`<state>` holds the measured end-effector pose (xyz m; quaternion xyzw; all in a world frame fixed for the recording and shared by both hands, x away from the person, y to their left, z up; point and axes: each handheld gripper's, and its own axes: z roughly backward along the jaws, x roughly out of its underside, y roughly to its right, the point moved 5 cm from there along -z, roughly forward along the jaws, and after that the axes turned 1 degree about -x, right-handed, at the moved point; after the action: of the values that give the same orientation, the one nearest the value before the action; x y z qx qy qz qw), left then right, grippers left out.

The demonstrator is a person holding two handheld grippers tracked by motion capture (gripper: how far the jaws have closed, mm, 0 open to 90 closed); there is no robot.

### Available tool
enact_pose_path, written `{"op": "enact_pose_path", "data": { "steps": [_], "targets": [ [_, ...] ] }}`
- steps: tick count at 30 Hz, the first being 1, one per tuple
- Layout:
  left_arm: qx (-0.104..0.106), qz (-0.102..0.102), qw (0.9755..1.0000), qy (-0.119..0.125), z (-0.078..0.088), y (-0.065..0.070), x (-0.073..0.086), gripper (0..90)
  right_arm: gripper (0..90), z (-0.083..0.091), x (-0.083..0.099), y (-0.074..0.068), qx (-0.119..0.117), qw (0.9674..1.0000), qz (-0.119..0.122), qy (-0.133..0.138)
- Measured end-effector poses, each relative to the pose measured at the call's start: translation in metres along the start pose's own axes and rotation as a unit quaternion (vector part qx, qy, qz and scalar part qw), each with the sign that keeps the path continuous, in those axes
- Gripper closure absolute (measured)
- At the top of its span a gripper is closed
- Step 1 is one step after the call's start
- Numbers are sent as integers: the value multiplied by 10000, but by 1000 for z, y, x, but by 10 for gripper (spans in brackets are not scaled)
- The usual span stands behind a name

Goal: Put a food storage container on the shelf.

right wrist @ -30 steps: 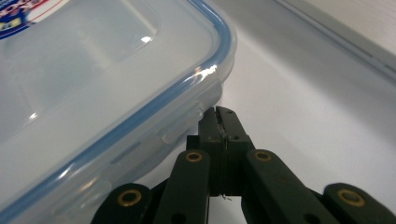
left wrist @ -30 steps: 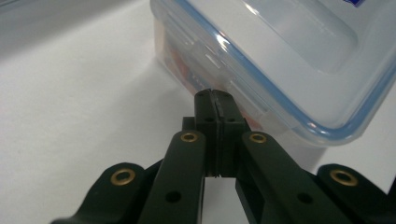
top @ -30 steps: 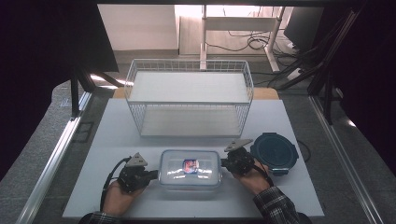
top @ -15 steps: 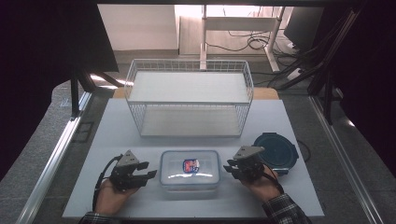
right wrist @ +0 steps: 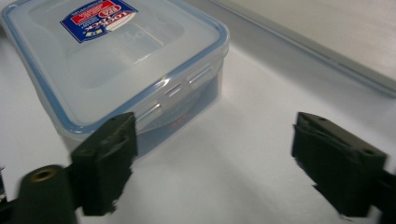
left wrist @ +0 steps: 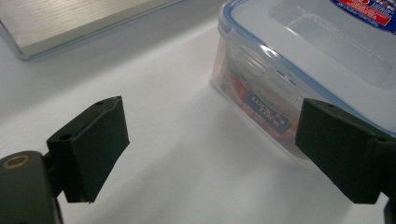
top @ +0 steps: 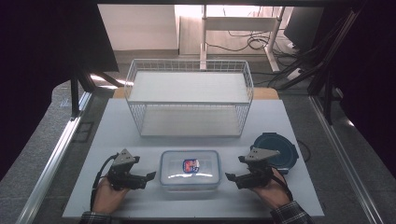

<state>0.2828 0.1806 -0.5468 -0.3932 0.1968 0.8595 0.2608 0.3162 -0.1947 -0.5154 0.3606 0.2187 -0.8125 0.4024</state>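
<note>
1. While parted wide at either end of the clear rectangular plastic food box with a blue-rimmed snap lid (top: 190,169), hold nothing: left tool (top: 150,176) and right tool (top: 230,177), jaws just opened, bare white worktop (top: 116,126) between the pads.
2. Left tool: seen in the left gripper view as two black pads (left wrist: 88,140) far apart, the box's end wall (left wrist: 252,100) just beside the right-hand pad, apart from it as far as can be told.
3. Right tool: likewise spread in the right gripper view, its left pad (right wrist: 109,154) close before the box's near corner (right wrist: 140,70), contact not discernible.
4. Box: flat on the worktop, lid on, red-and-blue label up, between the two tools and in front of the white wire basket (top: 189,100).
5. Behind the right hand (top: 271,189): a dark blue round lidded container (top: 282,147).
</note>
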Motion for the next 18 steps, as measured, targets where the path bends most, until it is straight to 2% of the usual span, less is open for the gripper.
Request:
{"op": "enact_pose_path", "data": {
  "steps": [4, 7, 12, 15, 16, 18],
  "targets": [
    [72, 122, 9999, -60, 2, -1, -2, 111, 84, 1, -4, -2, -61, 10000, 13, 68],
    [168, 174, 9997, 23, 7, 2, -8, 98, 74, 0, -6, -4, -96, 9999, 6, 133],
    [595, 237, 9979, 59, 7, 17, -18, 70, 52, -6, -13, -13, -240, 9995, -10, 190],
    [714, 172, 9973, -79, 0, 23, -21, 25, 38, -12, -17, -19, -358, 9992, 75, 128],
    [833, 245, 9962, -79, -4, 26, -23, 17, 35, -17, -18, -23, -416, 9990, 152, 65],
    [897, 273, 9955, -109, -6, 26, -24, 32, 34, -23, -19, -27, -482, 9987, 178, -33]
  ]
}}
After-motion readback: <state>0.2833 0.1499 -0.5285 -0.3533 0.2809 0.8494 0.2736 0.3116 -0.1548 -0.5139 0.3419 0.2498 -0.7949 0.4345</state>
